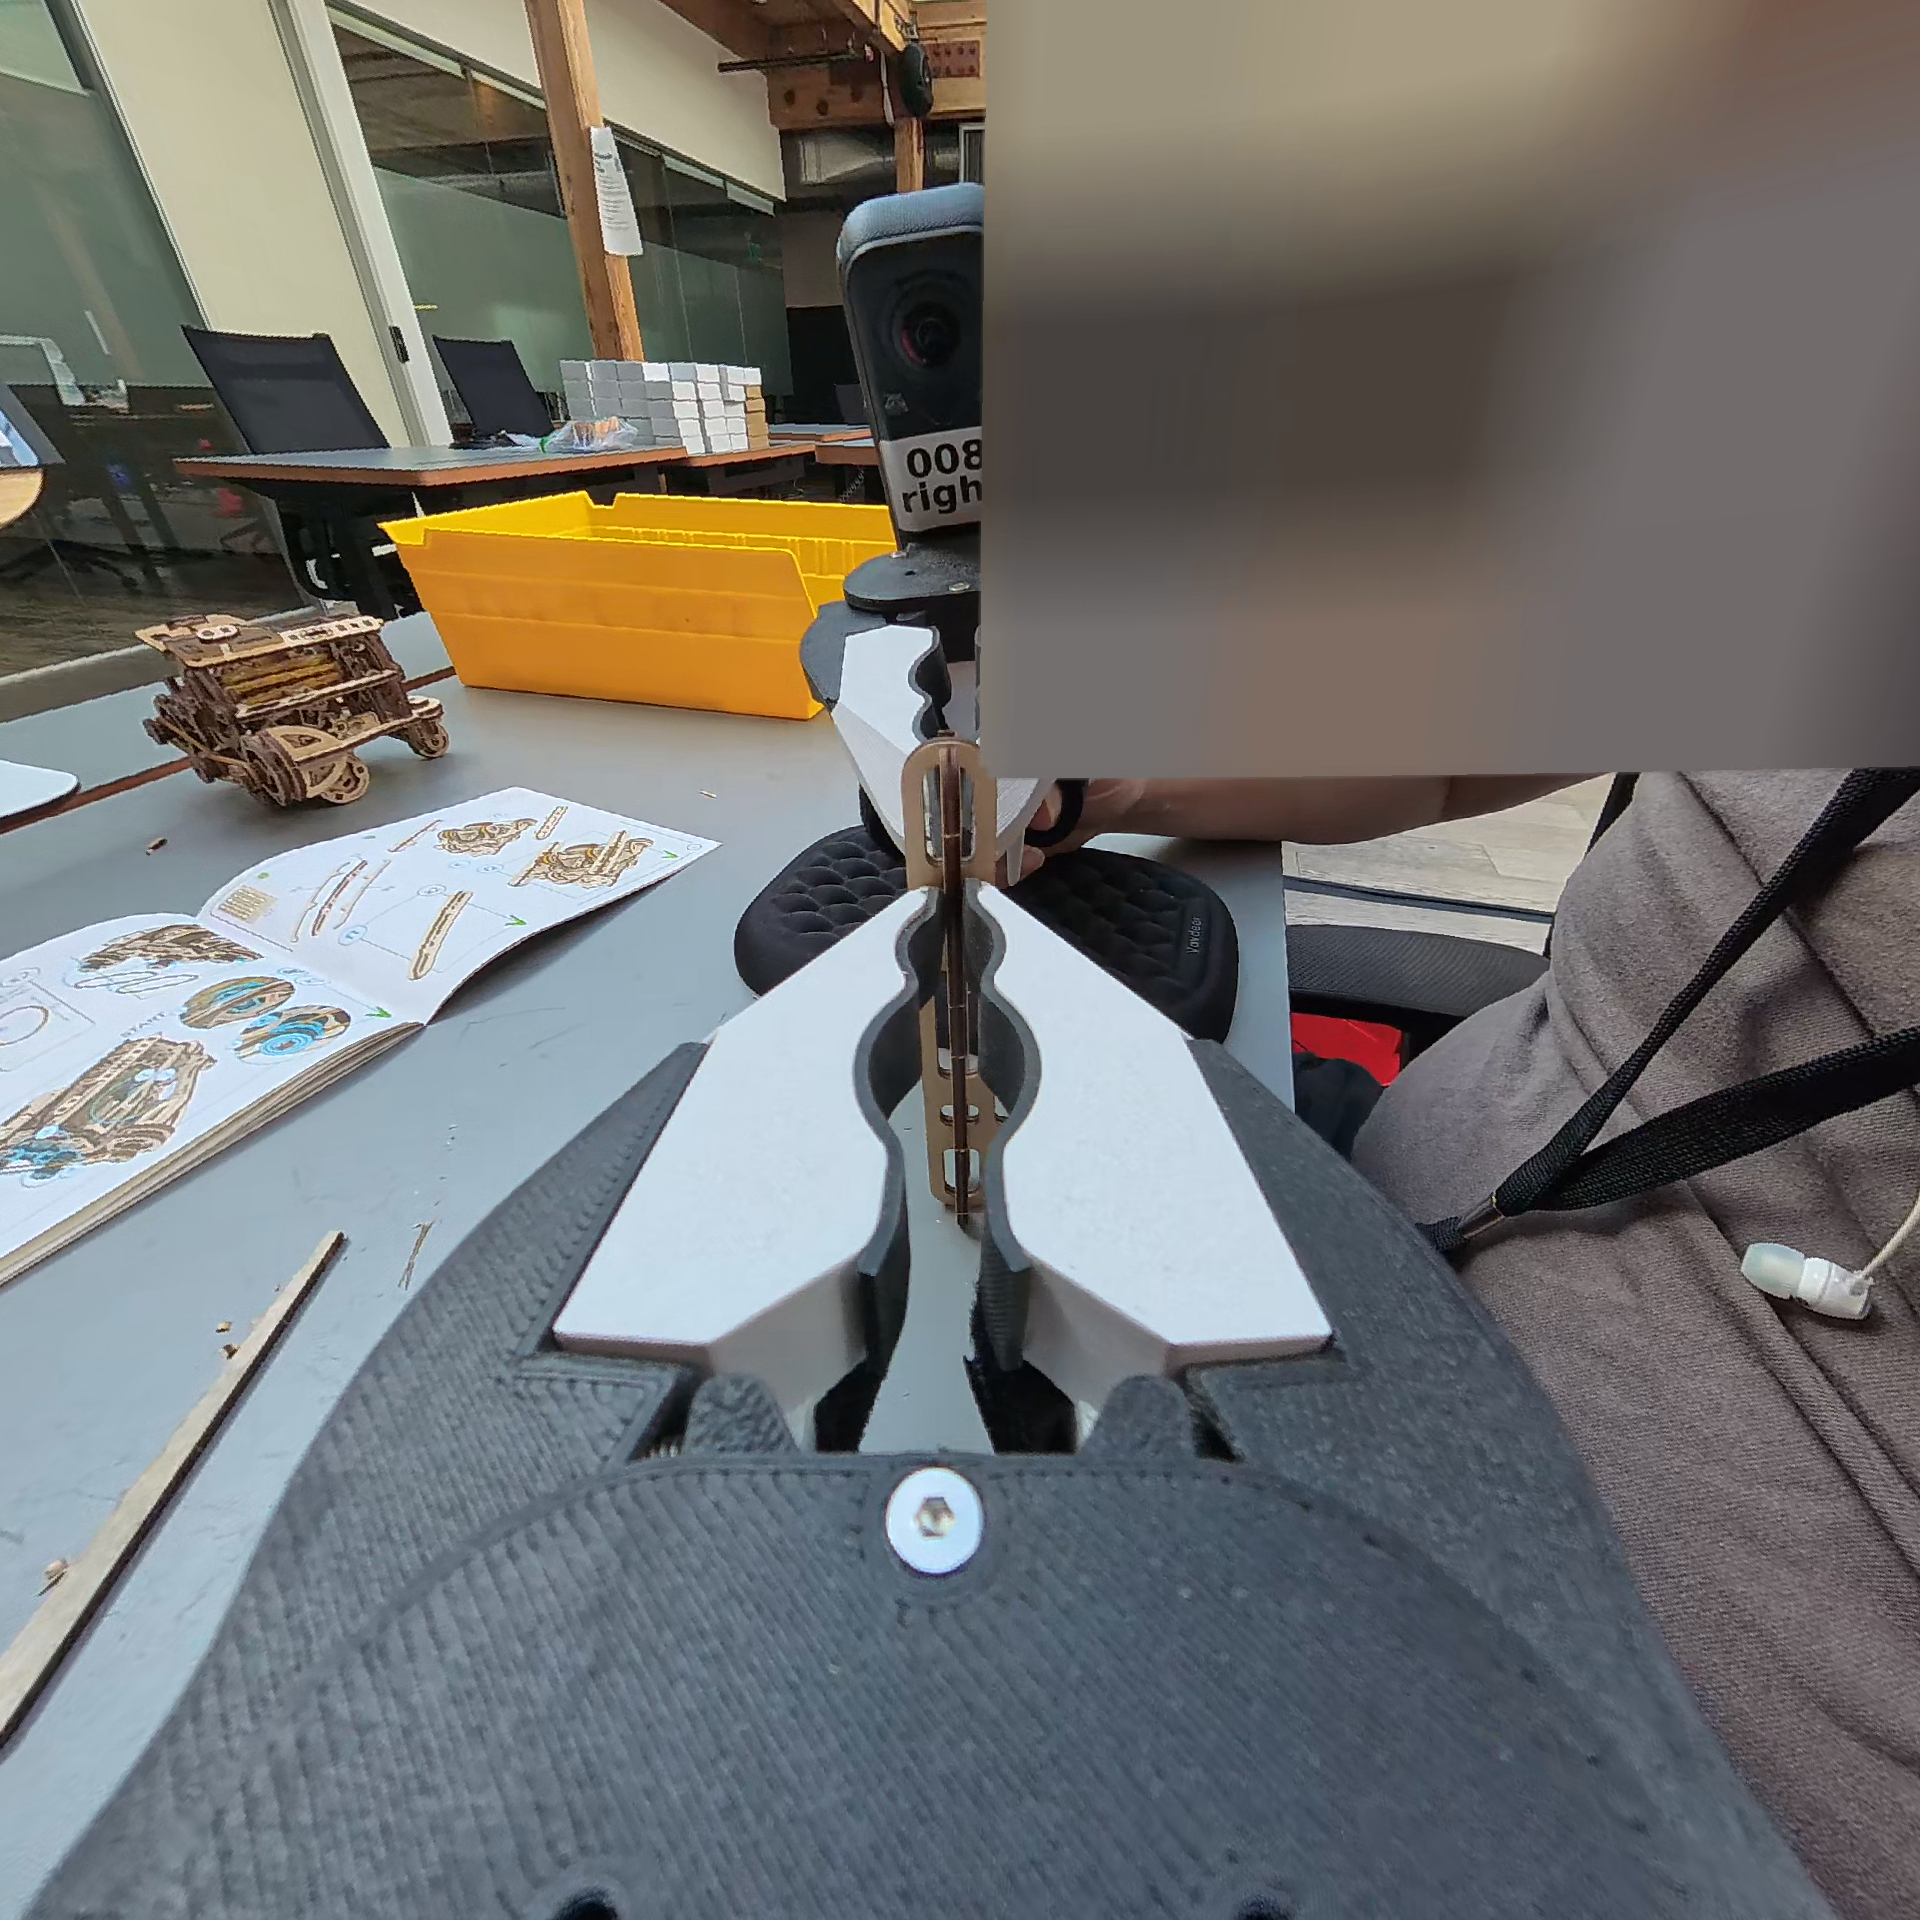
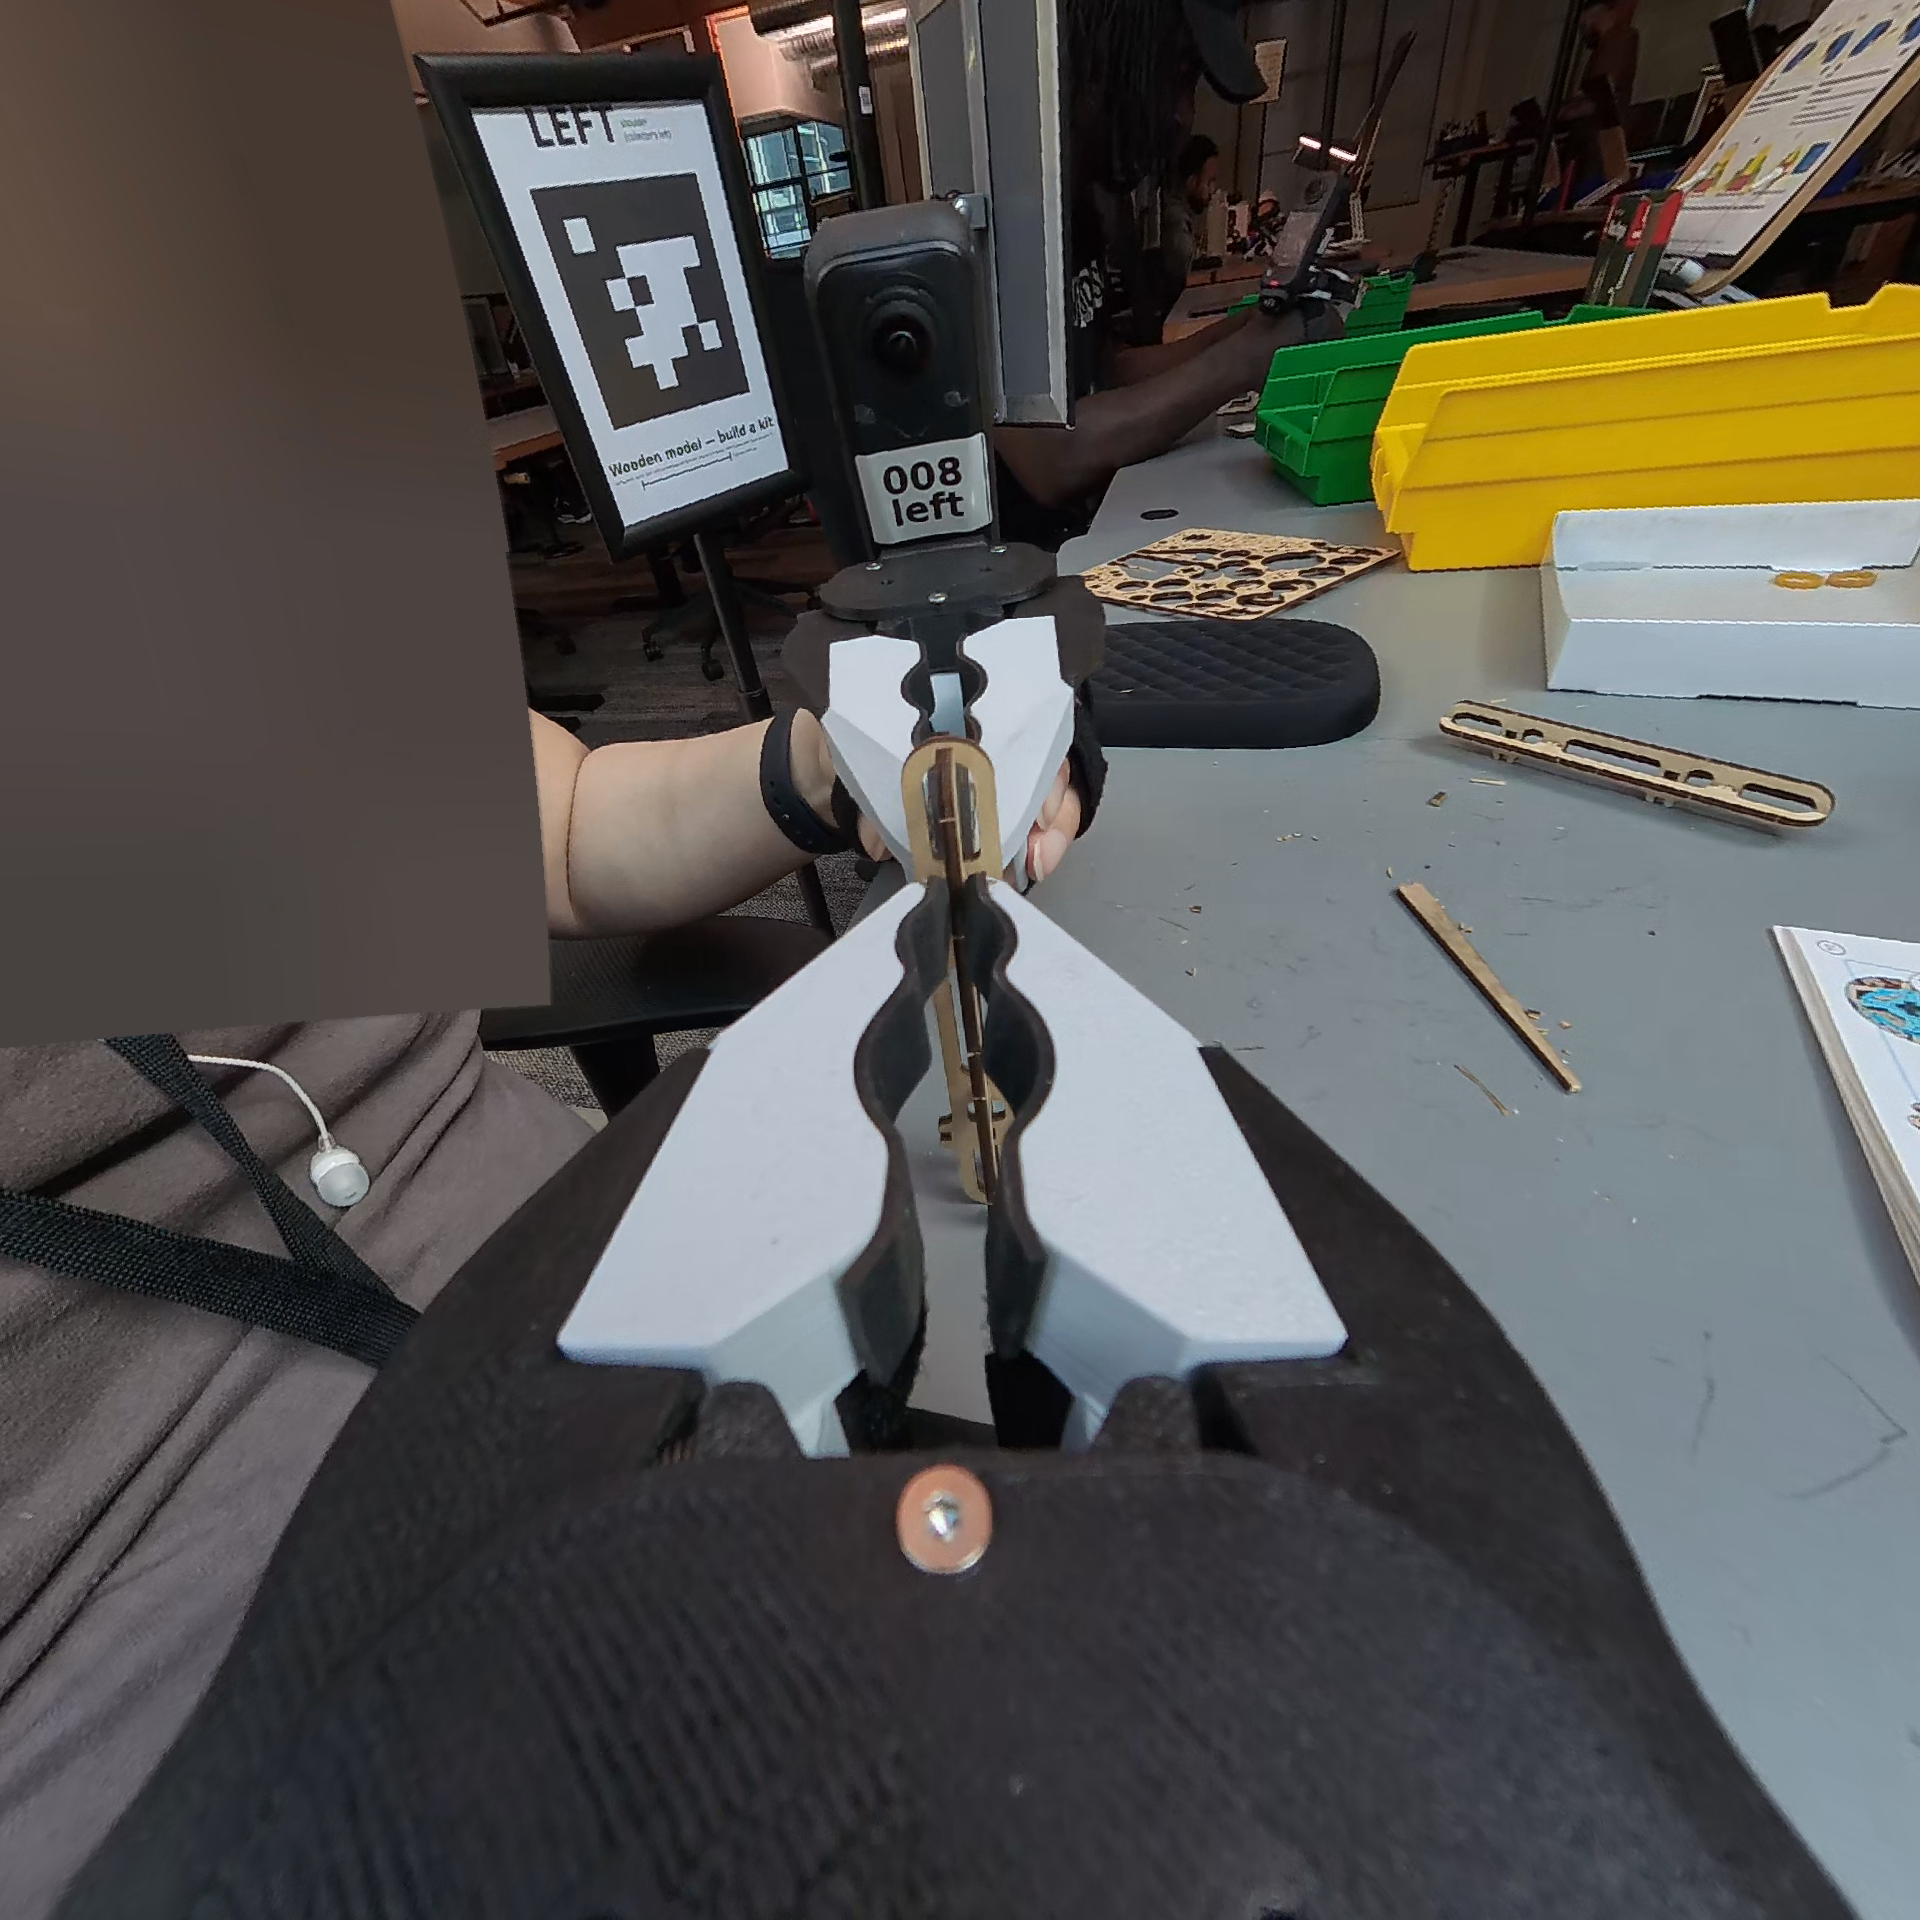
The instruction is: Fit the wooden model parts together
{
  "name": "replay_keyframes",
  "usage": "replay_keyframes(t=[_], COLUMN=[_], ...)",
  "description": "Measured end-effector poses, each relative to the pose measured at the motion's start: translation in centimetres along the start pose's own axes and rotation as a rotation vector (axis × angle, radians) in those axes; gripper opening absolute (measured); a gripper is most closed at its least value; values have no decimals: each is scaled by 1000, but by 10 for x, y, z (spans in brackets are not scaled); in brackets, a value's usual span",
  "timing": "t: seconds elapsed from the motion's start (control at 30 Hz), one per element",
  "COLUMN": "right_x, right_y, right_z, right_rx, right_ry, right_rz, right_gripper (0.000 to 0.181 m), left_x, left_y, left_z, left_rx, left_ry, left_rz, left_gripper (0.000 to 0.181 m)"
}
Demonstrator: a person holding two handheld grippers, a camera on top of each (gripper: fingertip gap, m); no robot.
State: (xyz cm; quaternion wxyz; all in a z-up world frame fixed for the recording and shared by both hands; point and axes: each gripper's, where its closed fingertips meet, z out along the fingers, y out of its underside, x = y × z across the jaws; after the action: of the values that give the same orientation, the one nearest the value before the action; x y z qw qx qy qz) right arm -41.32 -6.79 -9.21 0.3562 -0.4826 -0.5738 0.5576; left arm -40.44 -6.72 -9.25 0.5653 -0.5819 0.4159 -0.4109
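Left gripper (image 1: 951, 904) nearest the lens, fingers clenched on a slim wooden strip piece (image 1: 948, 997) held edge-up between the pads, above the grey table (image 1: 582, 1122). Right gripper (image 2: 954, 894) faces it tip to tip, also clamped on the same strip (image 2: 961, 997). Further out: open instruction booklet (image 1: 312, 956), assembled wooden model (image 1: 281, 707), yellow bin (image 1: 623, 613), loose slotted wooden bar (image 2: 1636, 764), thin offcut stick (image 2: 1486, 982).

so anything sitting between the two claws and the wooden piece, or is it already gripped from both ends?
Nothing visible is in the way. The left claw and right claw are both shut on the same slotted wooden strip, one at each end, facing each other above the grey table. A second strip lies apart on the table.
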Motion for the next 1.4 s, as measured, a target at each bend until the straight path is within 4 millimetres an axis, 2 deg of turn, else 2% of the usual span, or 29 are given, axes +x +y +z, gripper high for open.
replay_keyframes(t=[0.27, 0.33, 0.47, 0.83, 1.0, 1.1, 1.4], right_x=[8, 9, 12, 7, 5, 3, -1], right_y=[-2, -2, -2, -3, -3, -3, -2], right_z=[0, 1, 1, 1, 2, 3, 3], right_rx=[34, 35, 41, 40, 37, 38, 37], right_ry=[21, 35, 51, 44, 44, 27, 1], right_rz=[24, 12, 21, -21, -40, -43, -51], right_gripper=[1, 1, 1, 0, 1, 1, 1], left_x=[-6, -7, -8, -5, -1, -1, 3], left_y=[1, 0, 1, -3, 2, 3, 4], left_z=[-1, -3, -2, -2, 3, 6, 6], left_rx=[-6, 16, 17, 55, 13, -1, -7], left_ry=[-37, -25, -15, -24, -8, -9, 19], left_rz=[6, -51, -96, -68, -50, -26, 3], left_gripper=[2, 24, 31, 21, 24, 15, 14])
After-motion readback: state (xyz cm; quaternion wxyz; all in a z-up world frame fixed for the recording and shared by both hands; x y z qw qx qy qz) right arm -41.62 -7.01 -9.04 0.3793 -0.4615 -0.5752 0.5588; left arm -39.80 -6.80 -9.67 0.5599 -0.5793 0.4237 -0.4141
